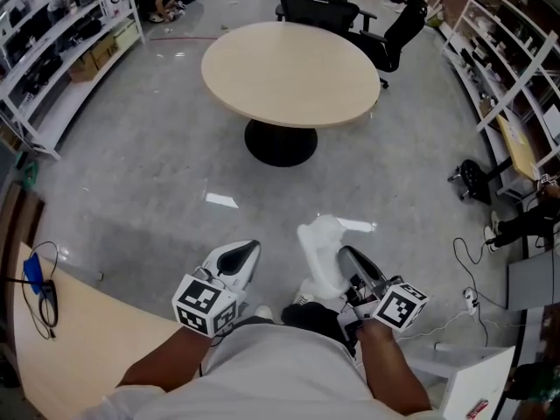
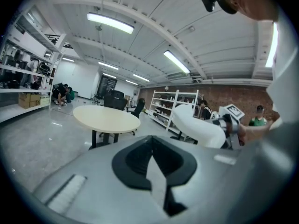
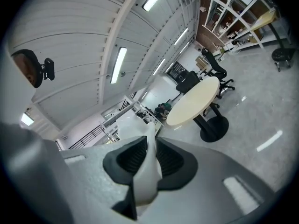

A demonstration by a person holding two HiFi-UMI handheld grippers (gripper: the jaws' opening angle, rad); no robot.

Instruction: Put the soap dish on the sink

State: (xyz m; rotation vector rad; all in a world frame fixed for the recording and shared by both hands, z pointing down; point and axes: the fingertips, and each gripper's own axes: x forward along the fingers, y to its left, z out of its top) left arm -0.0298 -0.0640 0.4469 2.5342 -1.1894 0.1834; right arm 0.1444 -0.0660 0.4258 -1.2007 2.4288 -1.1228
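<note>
Head view: both tongs held low by the body, over grey floor (image 1: pixel 157 164). R gripper (image 1: pixel 346 257) clamped on the white soap dish (image 1: pixel 322 250). Dish up in the air, sticking fwd past the jaws, well short of the round beige table (image 1: pixel 293 73) at far centre. L gripper (image 1: pixel 251 250) just left of the dish, not touching it.

R gripper view: black pads pinched tight on a thin white edge of the dish, rest of it out of frame.

L gripper view: pads met at the tips, nothing between. Only here is the dish seen side-on, a rounded white body at right, w/ the R gripper's marker cube (image 2: pixel 232 110) behind it. Also white shelving (image 2: pixel 163 106) & a person in green (image 2: pixel 258 120) far right.

Head view alone: black office chairs (image 1: pixel 319 7) beyond the table, racks (image 1: pixel 52 33) on the left, and a near-left tabletop (image 1: pixel 79 339) w/ a blue item (image 1: pixel 32 271).
</note>
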